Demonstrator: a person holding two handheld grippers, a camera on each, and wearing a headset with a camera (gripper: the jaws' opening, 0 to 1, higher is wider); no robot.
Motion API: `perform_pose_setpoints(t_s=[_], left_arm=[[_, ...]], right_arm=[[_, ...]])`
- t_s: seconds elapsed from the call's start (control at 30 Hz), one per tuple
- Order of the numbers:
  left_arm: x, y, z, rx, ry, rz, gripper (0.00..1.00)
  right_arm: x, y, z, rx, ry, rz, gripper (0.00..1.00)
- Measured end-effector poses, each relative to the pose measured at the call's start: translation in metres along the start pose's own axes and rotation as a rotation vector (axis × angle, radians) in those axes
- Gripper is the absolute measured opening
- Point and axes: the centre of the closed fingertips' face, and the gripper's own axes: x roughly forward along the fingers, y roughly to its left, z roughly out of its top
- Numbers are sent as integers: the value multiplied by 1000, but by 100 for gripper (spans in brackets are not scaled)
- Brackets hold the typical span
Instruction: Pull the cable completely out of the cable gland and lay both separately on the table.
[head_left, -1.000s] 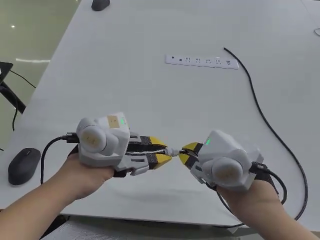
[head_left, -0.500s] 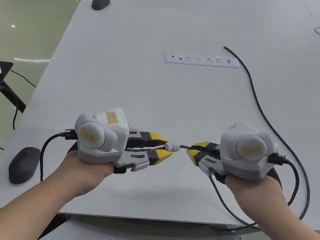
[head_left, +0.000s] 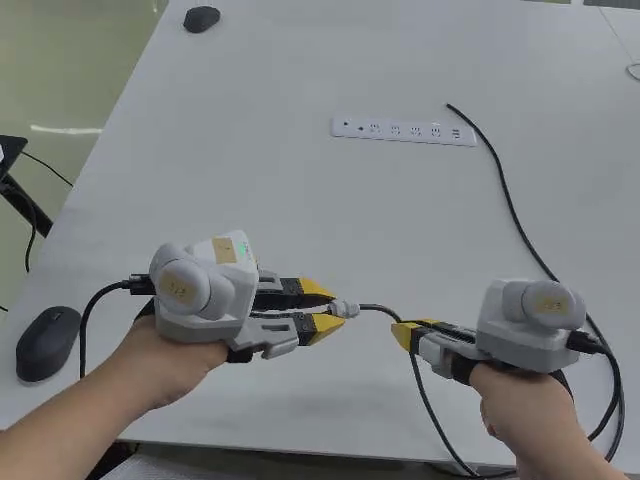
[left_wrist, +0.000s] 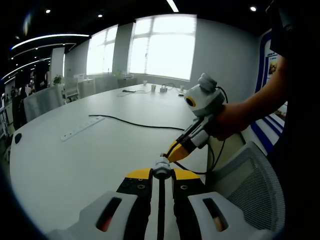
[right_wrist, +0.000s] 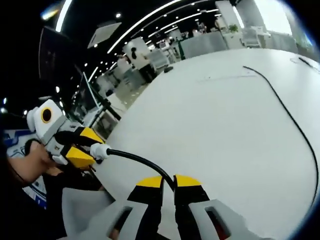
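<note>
Pinching the white cable gland (head_left: 345, 308), the left claw (head_left: 330, 308) is pressed onto it above the near edge of the bench (head_left: 300, 210). Right claw (head_left: 402, 333) clamps the black cable (head_left: 375, 309), whose end sits in the gland. Tan sticker (head_left: 226, 248) on left claw, print unreadable. Farther back lies a white power strip (head_left: 404, 130), markings too small to read.

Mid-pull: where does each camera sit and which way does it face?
Head view: headset, looking down at the table; shows left hand with left gripper, right hand with right gripper.
Left gripper view: on left gripper, faces right gripper; own fingers hold the gland.
Right gripper view: on right gripper, faces left gripper; own fingers hold the cable.
Shared: gland, cable.
</note>
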Motion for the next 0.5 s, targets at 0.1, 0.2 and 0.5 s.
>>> perform_pose_setpoints(t_s=[0.1, 0.2, 0.5], left_arm=[[0, -1, 0, 4, 2, -2, 15], [-1, -2, -1, 7, 6, -4, 15], [-2, -7, -2, 9, 8, -6, 15]], right_arm=[[-1, -10, -3, 35, -2, -16, 3], [-1, -18, -8, 91, -3, -30, 2], [2, -35, -30, 315, 15, -37, 2]])
